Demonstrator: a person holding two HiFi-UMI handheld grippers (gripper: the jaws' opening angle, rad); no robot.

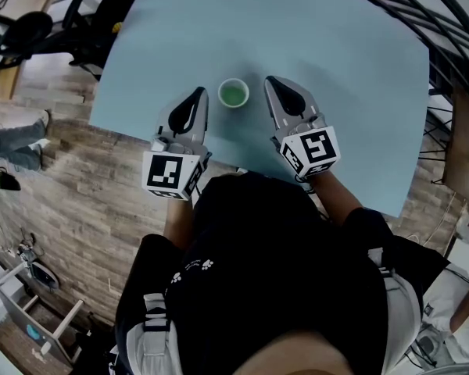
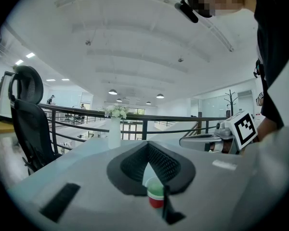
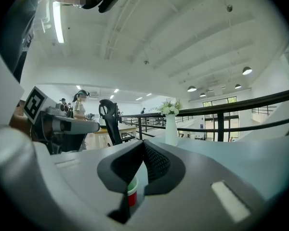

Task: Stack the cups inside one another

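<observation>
Left gripper [image 1: 198,94] and right gripper [image 1: 271,81], both closed and empty, flank the upright cup stack [image 1: 234,94]; neither tip looks nearer.

Cool white light from ceiling lamps [image 2: 112,92] fills the bright hall evenly, casting only faint, soft shadows on the pale blue table [image 1: 359,69]. Both gripper views bow the railing [image 2: 135,116] into a curve, fade to black at the corners and blur the near foreground, while a strip light [image 3: 58,25] burns out to pure white overhead.
</observation>
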